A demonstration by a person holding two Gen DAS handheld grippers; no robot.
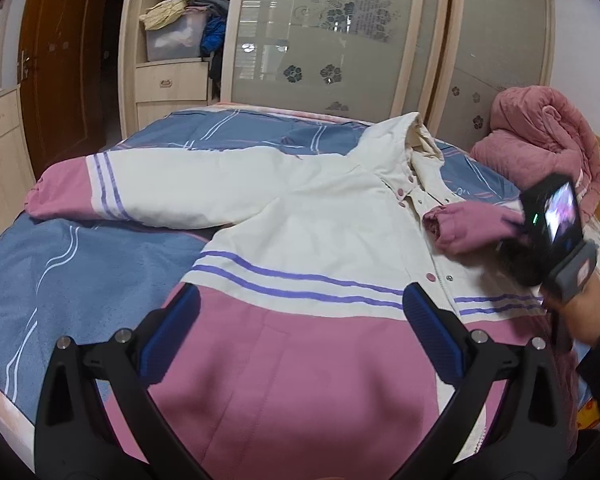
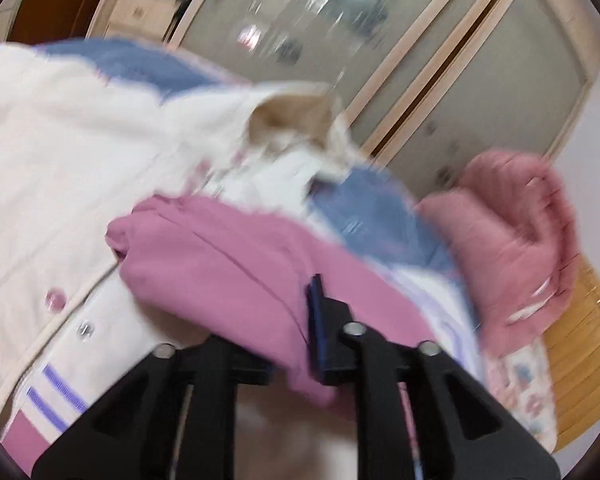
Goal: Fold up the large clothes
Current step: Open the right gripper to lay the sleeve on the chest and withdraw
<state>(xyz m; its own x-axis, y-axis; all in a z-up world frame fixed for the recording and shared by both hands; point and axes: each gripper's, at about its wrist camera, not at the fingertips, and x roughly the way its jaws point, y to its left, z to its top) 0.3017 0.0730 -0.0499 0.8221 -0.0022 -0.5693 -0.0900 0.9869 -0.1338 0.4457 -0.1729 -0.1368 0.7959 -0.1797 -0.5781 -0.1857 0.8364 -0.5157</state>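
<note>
The jacket (image 1: 320,216) lies face up on the bed (image 1: 60,280), with its pink hem toward the camera and its hood toward the wardrobe (image 1: 340,40). Its long axis runs from the hem away to the hood. 1 sleeve (image 1: 140,192) is stretched out flat to the left, across the bed. The other sleeve (image 2: 228,264) is already brought over the chest, and its pink cuff lies near the snap buttons.

The right gripper (image 2: 296,316) is at this folded sleeve. Pink cloth sits between its 2 fingers, but the picture is blurred, so I cannot tell if the pads press on it or have let go.

The left gripper (image 1: 300,328) hovers above the pink hem with its jaws spread wide and nothing between them. The stretched sleeve lies to its left and further away, so I judge the left hand is nearer to it for the next fold.
</note>
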